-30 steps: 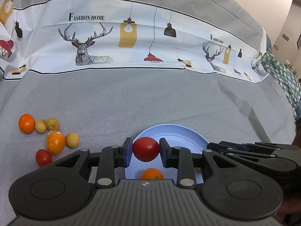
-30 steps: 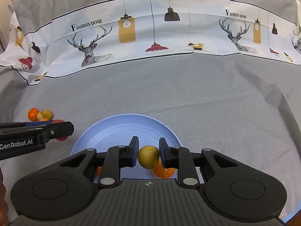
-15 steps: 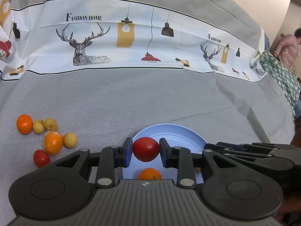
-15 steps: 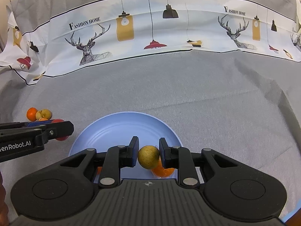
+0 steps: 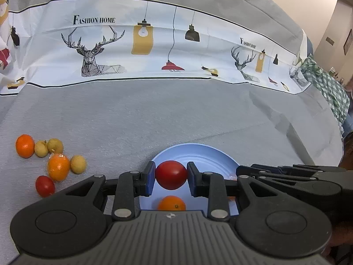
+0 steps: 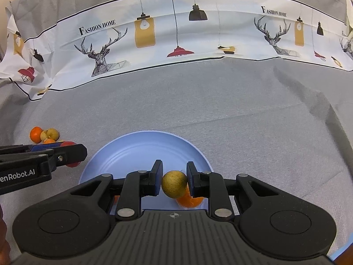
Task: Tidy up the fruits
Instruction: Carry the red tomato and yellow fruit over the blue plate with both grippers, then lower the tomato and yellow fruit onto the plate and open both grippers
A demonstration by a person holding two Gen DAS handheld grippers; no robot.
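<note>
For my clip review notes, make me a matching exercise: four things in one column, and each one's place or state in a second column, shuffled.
Things:
1. red tomato
2. yellow-brown fruit
3. blue plate
4. small tomato

Places or states:
A. lying on the grey cloth beside the loose fruit pile
B. clamped in the left gripper
C. under both grippers, with an orange on it
D. clamped in the right gripper

Pairs: 1-B, 2-D, 3-C, 4-A
</note>
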